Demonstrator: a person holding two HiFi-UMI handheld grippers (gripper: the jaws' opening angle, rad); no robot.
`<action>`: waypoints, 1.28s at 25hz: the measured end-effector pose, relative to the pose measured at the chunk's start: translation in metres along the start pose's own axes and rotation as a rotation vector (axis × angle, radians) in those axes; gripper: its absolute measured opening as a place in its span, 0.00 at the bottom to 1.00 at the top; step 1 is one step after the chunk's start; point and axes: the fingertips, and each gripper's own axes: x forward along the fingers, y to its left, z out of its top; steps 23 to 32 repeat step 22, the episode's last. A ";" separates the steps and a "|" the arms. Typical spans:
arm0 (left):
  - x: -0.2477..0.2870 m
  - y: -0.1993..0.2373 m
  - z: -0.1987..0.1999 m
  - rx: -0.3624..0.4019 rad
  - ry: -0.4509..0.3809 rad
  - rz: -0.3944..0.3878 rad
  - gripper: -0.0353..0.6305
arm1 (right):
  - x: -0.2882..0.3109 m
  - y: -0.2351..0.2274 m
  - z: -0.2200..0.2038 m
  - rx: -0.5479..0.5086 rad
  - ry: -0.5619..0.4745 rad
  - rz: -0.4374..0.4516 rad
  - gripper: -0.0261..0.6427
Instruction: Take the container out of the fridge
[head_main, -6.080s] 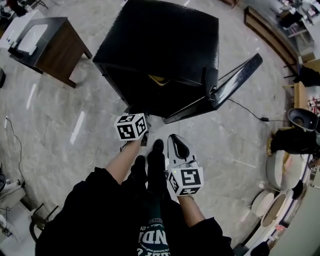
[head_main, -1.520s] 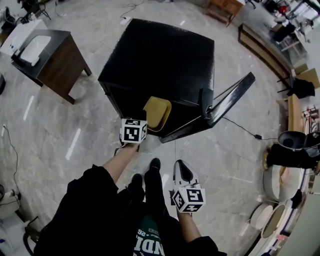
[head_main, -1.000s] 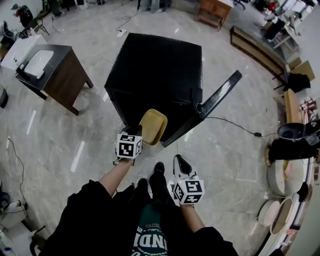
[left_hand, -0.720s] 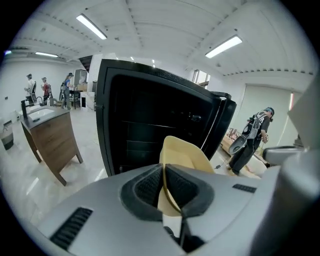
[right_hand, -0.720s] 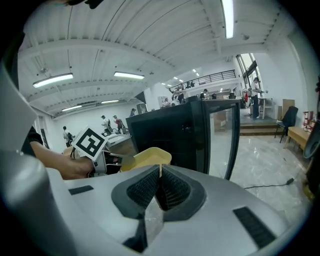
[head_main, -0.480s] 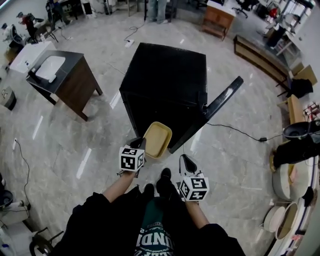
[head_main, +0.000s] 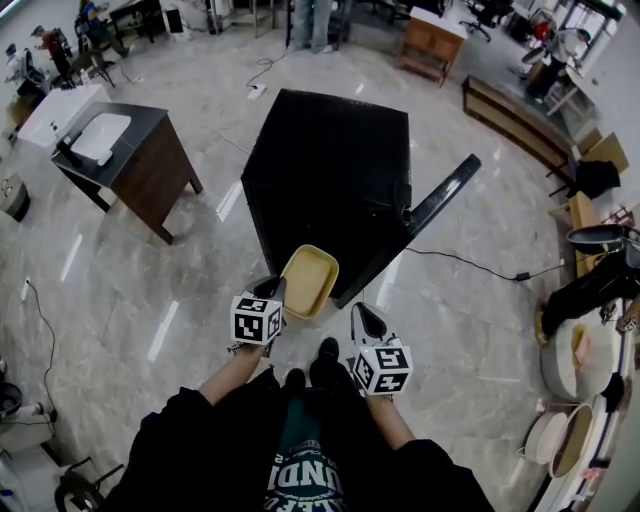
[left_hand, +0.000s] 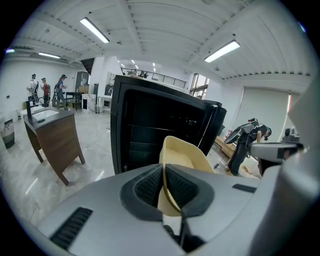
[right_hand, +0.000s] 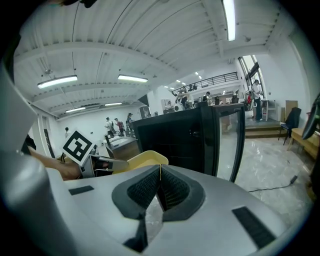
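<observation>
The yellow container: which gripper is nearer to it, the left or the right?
Left. The left gripper is shut on the container, gripping the rim at its left side. The right gripper is apart from it, nearer the person, shut and empty.

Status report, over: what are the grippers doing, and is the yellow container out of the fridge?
Left gripper shut on container rim. Right gripper shut, empty. Container clear of fridge, door open. Nothing in the way.
</observation>
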 end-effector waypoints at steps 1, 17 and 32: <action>0.000 0.000 0.000 0.000 0.000 -0.002 0.09 | 0.000 0.000 0.000 0.001 -0.001 0.001 0.09; 0.006 -0.007 -0.005 -0.003 0.023 -0.019 0.09 | -0.002 0.003 -0.001 0.010 0.006 0.015 0.09; 0.015 -0.009 -0.002 -0.007 0.027 -0.020 0.09 | 0.000 -0.003 0.001 0.006 0.010 0.018 0.09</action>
